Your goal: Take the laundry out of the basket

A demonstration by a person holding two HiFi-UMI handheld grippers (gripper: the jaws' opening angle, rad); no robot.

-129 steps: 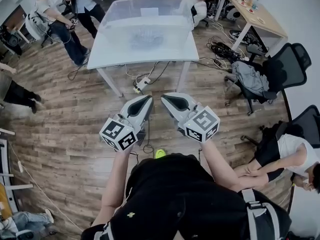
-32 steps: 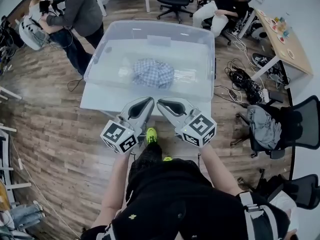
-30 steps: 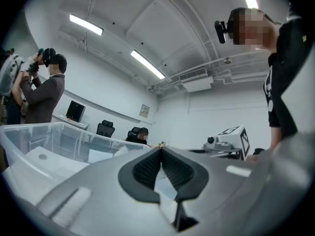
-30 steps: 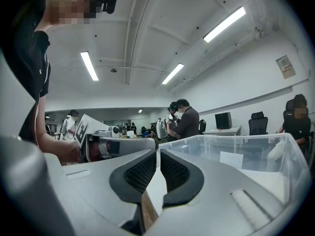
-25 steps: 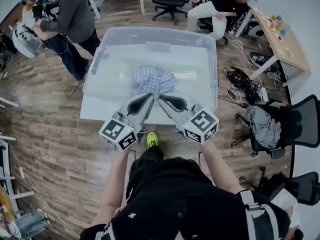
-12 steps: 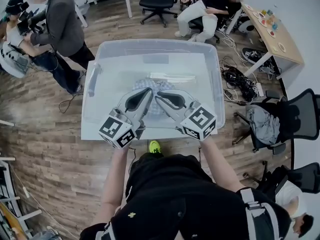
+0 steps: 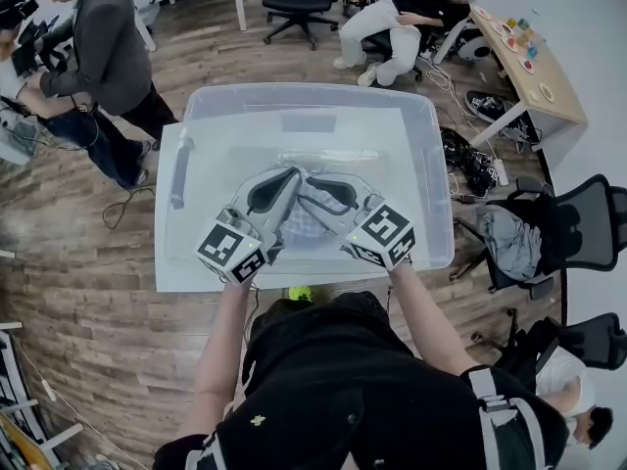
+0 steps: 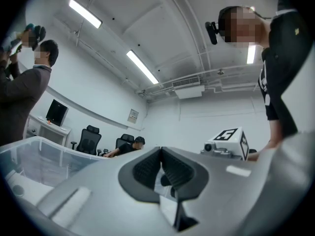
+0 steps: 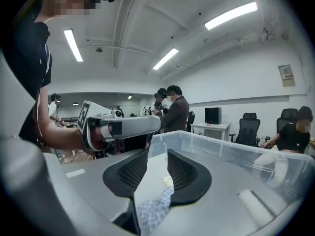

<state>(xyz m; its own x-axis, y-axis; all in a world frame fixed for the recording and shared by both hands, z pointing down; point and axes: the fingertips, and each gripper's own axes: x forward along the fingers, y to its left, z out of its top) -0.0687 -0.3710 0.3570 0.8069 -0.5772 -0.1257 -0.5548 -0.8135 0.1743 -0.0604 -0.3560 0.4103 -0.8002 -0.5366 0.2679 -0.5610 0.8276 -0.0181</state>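
A blue-and-white checked cloth (image 7: 304, 223) lies on the floor of a large clear plastic bin (image 7: 431, 164) on a white table. Both grippers hang over the bin, above the cloth, and hide most of it. My left gripper (image 7: 287, 173) is shut with nothing between its jaws (image 8: 160, 149). Beside it, my right gripper (image 7: 306, 180) has its jaws opening, a narrow gap showing (image 9: 157, 154), nothing in them. Through that gap a strip of the checked cloth (image 9: 153, 208) shows below. The left gripper (image 9: 123, 127) crosses the right gripper view.
The bin's clear rim (image 9: 221, 144) rises around the grippers. People stand at the left (image 7: 93, 47) and one sits at the back (image 7: 402, 8). Office chairs (image 7: 578, 228), floor cables (image 7: 475, 169) and a wooden desk (image 7: 524, 62) are on the right.
The person has walked up to the table, so the bin went from far ahead to directly under both grippers. The grippers now cover the cloth. The right jaws have parted slightly.
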